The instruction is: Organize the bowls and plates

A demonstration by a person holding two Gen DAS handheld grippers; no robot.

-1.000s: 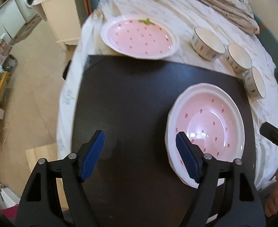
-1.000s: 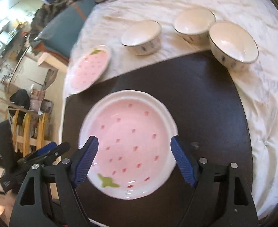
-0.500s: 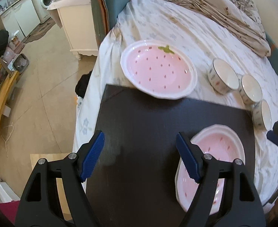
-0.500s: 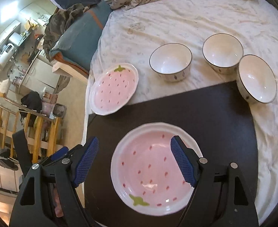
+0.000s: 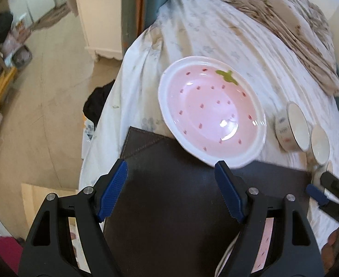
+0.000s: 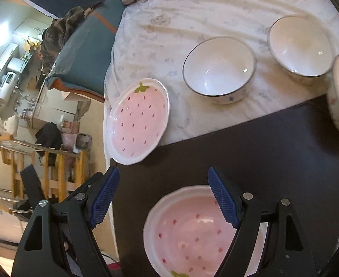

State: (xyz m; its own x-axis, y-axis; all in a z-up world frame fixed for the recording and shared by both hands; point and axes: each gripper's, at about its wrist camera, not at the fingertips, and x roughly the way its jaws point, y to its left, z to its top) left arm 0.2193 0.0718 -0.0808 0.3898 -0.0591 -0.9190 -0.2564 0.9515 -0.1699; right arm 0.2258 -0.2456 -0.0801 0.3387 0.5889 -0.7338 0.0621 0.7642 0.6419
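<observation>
Both grippers are held wide open and empty: the left gripper (image 5: 170, 173) is aimed at the far plate (image 5: 212, 112), which lies on the sheet (image 5: 215, 34) with its edge overlapping the mat (image 5: 169, 207). The right gripper (image 6: 163, 184) is held over the near plate (image 6: 188, 230) on the mat. Three bowls (image 6: 218, 67) are set apart on the sheet. Stacking the plates appears to be the step in hand; next, the far plate's rim must be gripped.

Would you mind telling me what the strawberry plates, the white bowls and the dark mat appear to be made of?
Strawberry plates: probably glazed ceramic, given the glossy highlights. White bowls: likely the same, shiny with a dark rim line. Dark mat: possibly leather or faux leather, matte with stitched edging.
</observation>
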